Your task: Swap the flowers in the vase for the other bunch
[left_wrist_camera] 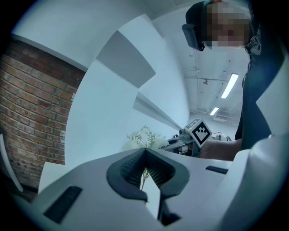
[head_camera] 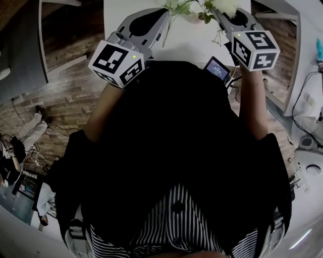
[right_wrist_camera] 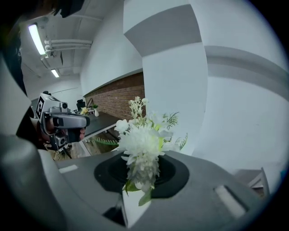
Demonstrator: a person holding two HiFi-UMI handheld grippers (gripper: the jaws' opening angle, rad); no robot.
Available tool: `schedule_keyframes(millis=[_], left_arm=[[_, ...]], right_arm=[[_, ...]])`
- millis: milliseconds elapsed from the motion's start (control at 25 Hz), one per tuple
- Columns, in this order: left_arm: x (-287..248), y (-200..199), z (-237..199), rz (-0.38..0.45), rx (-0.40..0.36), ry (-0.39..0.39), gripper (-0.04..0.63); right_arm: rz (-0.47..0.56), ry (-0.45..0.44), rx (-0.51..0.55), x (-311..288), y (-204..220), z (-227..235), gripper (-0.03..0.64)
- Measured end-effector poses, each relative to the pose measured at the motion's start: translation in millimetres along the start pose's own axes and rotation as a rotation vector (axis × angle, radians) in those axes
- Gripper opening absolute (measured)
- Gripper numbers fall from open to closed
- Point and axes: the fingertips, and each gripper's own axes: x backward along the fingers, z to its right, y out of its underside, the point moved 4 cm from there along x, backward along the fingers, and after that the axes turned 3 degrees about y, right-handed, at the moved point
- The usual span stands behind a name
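Observation:
A bunch of white flowers (right_wrist_camera: 143,144) with green sprigs stands up between the jaws of my right gripper (right_wrist_camera: 142,155), which is shut on it. In the head view the same bunch (head_camera: 222,6) shows at the top edge over the white table (head_camera: 192,43), with the right gripper (head_camera: 216,14) under it. My left gripper (head_camera: 164,14) lies close to its left, tips together. A thin green stem (left_wrist_camera: 144,175) shows through the hollow of the left gripper (left_wrist_camera: 144,151); whether the pads touch it is unclear. No vase is in view.
A small device with a lit screen (head_camera: 218,68) lies on the table near my right hand. Dark chair frames (head_camera: 60,45) stand left of the table on the wooden floor. A brick wall (left_wrist_camera: 27,113) is at the left gripper's left.

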Motion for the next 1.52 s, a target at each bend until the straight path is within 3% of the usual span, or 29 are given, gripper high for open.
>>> schedule_keyframes(millis=[440, 880, 1240, 1520], left_arm=[[7.1, -8.7, 13.2, 0.03, -0.013, -0.042, 0.005], [54.7, -6.6, -23.1, 0.065, 0.026, -0.195, 0.005], [96.2, 21.7, -32.7, 0.071, 0.071, -0.305, 0.005], [101.4, 20.7, -35.8, 0.072, 0.115, -0.347, 0.005]], right_arm=[[0.09, -0.114, 0.021, 20.5, -41.8, -18.8, 0.091], [0.038, -0.326, 0.088, -45.7, -60.9, -78.4, 0.089], [-0.025, -0.495, 0.097, -83.6, -43.5, -132.6, 0.09], [-0.129, -0.566, 0.05, -112.0, -25.3, -140.9, 0.089]])
